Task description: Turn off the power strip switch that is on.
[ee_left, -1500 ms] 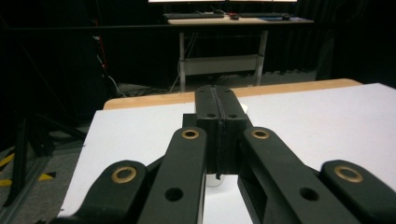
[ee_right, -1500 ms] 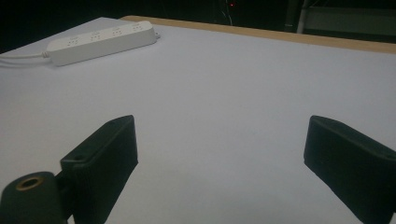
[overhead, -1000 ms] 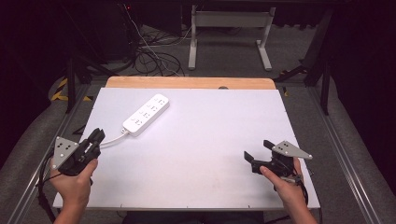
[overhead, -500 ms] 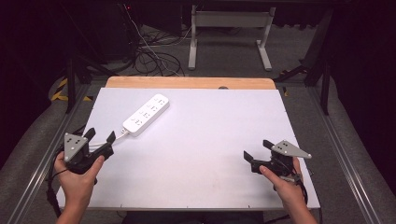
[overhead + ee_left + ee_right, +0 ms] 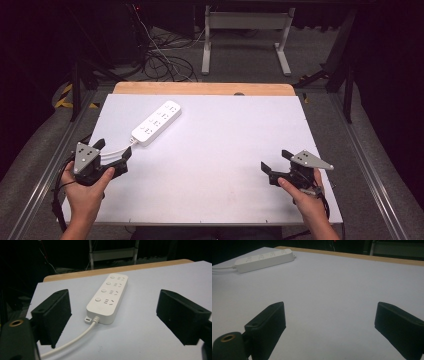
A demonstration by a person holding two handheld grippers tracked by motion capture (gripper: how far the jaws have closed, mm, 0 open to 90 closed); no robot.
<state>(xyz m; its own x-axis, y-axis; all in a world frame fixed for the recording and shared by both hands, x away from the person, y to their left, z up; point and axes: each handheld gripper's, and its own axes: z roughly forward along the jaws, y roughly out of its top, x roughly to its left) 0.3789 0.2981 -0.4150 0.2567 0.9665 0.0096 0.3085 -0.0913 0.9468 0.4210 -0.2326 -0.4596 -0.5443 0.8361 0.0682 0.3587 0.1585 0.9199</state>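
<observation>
The left gripper (image 5: 112,152) sits at the table's (image 5: 225,150) near-left edge, jaws spread wide and aimed at the power strip (image 5: 156,122) just ahead, its white cord (image 5: 117,151) running between them; nothing is grasped. The right gripper (image 5: 276,162) rests low at the near-right, jaws likewise spread and empty, the strip well apart, far ahead to its left.

One white power strip (image 5: 156,123) lies on the surface (image 5: 225,150), toward ten o'clock from its middle. It carries four sockets in a row, each with one round button beside it, so four buttons as well. One white cable (image 5: 75,340) leaves its near end. There are two tools: the left tool (image 5: 113,151) at eight o'clock and the right tool (image 5: 276,161) at four o'clock. Each has two black jaws, spread wide, four in all. Two hands hold them, one apiece.
</observation>
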